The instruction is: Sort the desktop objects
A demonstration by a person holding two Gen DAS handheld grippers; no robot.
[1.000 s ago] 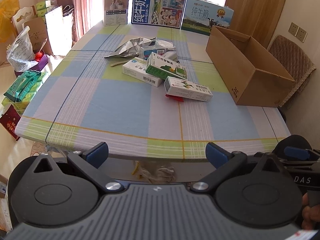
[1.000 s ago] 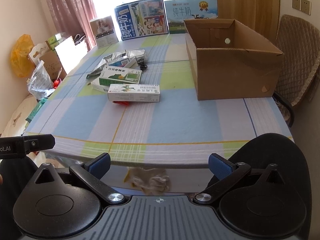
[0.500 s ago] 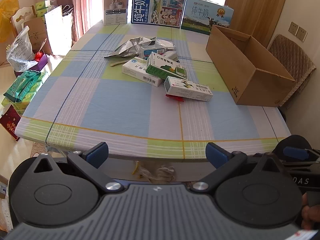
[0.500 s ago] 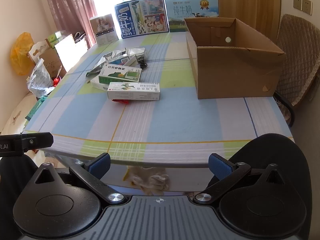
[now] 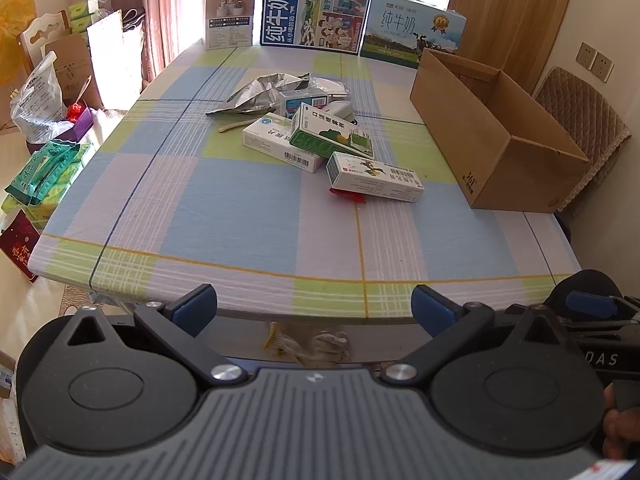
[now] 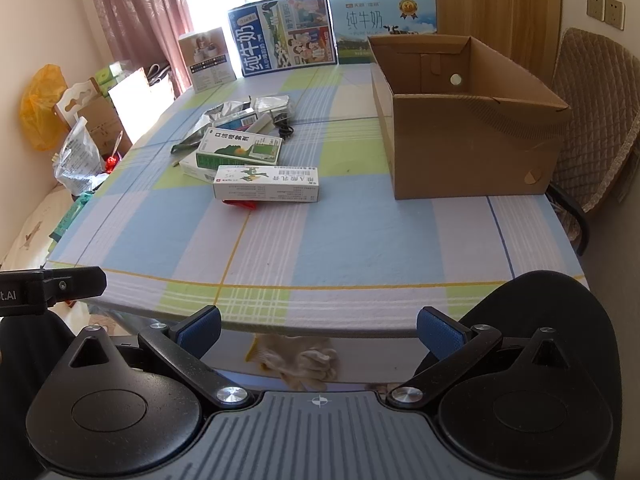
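Observation:
A pile of small cartons lies mid-table: a white box with a bird print (image 5: 374,178) (image 6: 267,185) nearest me over something red (image 5: 348,196), a green-and-white box (image 5: 332,136) (image 6: 239,151) leaning on a white box (image 5: 280,142), and crumpled silver foil bags (image 5: 264,92) (image 6: 232,111) behind. An open brown cardboard box (image 5: 492,136) (image 6: 464,120) stands at the right. My left gripper (image 5: 314,308) and right gripper (image 6: 319,326) both hang open before the table's near edge, holding nothing.
The checked tablecloth (image 5: 240,208) covers the table. Milk cartons and a white box (image 5: 316,14) stand along the far edge. A quilted chair (image 6: 596,120) sits right of the cardboard box. Bags and packages (image 5: 44,160) crowd the floor at the left. Cloth gloves (image 6: 300,360) lie under the table.
Both views have shifted slightly, with the table a little lower in the right wrist view. Nothing on the table has moved.

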